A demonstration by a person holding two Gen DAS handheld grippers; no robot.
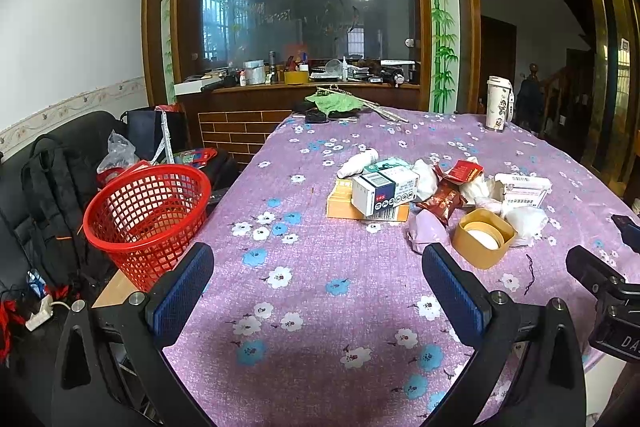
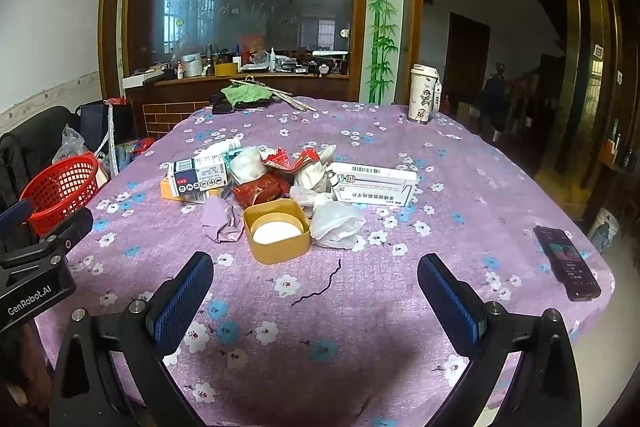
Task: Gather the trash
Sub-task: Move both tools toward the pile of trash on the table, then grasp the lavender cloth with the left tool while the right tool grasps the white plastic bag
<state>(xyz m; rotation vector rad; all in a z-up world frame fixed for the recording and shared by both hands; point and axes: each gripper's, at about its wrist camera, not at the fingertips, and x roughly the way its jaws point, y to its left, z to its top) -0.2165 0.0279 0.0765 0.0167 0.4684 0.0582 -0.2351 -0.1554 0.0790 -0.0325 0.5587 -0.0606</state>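
Observation:
A heap of trash lies mid-table on the purple flowered cloth point(image 1: 312, 267): a white and dark medicine box point(image 1: 384, 189) on a flat tan box point(image 1: 340, 207), a yellow square tub point(image 1: 482, 237) point(image 2: 278, 229), red wrappers point(image 1: 440, 201) point(image 2: 260, 189), crumpled white tissues point(image 2: 336, 223), a lilac paper scrap point(image 2: 220, 221) and a long white pill box point(image 2: 372, 183). A red mesh basket point(image 1: 146, 215) point(image 2: 60, 189) stands off the table's left edge. My left gripper point(image 1: 318, 269) is open, short of the pile. My right gripper point(image 2: 316, 277) is open too, just before the tub.
A black phone point(image 2: 566, 263) lies near the table's right edge. A white tumbler point(image 2: 424, 99) and green cloth point(image 2: 244, 95) sit at the far side. A black backpack point(image 1: 52, 195) and sofa are left of the basket. A dark thread point(image 2: 320, 285) lies on the cloth.

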